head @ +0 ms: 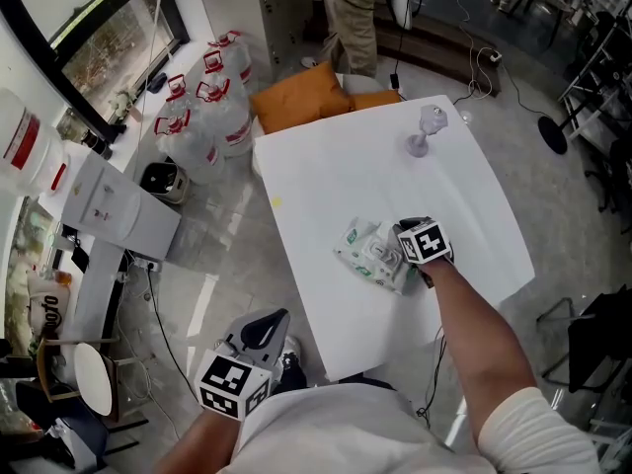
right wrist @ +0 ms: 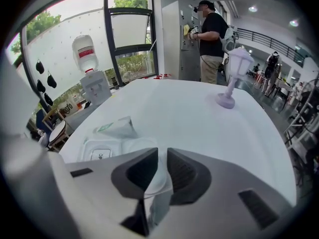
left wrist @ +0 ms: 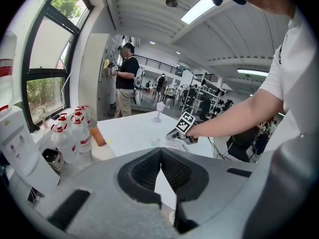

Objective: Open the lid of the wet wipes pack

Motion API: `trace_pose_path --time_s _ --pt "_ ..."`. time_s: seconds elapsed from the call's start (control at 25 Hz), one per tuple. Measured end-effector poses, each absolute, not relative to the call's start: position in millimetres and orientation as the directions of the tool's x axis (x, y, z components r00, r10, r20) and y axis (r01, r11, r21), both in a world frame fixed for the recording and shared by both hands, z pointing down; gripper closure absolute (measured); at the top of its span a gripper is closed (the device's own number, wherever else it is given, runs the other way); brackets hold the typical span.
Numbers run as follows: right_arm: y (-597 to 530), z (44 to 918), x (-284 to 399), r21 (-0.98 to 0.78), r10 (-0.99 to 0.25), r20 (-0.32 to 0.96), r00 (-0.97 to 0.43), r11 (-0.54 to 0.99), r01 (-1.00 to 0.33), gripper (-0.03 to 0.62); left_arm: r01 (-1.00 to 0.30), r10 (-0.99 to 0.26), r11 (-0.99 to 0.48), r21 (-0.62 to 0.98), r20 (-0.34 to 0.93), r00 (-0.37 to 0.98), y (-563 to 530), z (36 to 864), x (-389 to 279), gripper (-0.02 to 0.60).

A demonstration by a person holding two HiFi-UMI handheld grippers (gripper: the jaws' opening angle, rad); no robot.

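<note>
The wet wipes pack (head: 370,255) lies crumpled on the white table (head: 326,186), near its front edge. My right gripper (head: 402,257) points steeply down onto the pack's right end. In the right gripper view the pack (right wrist: 112,136) shows its white plastic lid. The lid's rounded edge sits in the narrow gap of my right gripper (right wrist: 162,158), and the pads do not visibly press on it. My left gripper (head: 267,329) hangs off the table's front left corner, over the floor. The left gripper (left wrist: 160,152) has its jaws closed together with nothing between them.
A small lilac lantern-shaped ornament (head: 427,128) stands at the table's far side. Several water bottles (head: 202,117), orange cushions (head: 301,97) and a white dispenser (head: 109,205) sit on the floor to the left. A person (head: 351,8) stands beyond the table.
</note>
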State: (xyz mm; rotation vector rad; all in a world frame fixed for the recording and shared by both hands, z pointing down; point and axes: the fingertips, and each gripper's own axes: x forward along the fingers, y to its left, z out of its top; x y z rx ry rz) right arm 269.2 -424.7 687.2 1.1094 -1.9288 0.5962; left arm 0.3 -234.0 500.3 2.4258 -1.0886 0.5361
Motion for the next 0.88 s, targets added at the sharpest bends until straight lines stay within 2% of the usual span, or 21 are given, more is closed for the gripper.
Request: trace_pose_path --time_s 0.2,0.68,0.88 --pt "-420.7 682.8 262.3 0.048 -0.486 0.830 -0.273 0.549 -0.834 0.559 -0.762 -0.600 -0.609 0.220 0.501 0.624 -233.6 497.7 0.5 0.573" --pt "-406.1 651.2 265.8 0.068 -0.529 0.800 -0.284 0.549 -0.833 0.536 -0.719 -0.571 -0.660 0.219 0.476 0.669 -233.6 491.5 13.2 0.574" --pt "-391.0 623.1 262.9 0.060 -0.585 0.751 -0.306 0.522 -0.851 0.536 -0.699 -0.562 -0.683 0.215 0.457 0.689 -233.1 485.0 19.1 0.573"
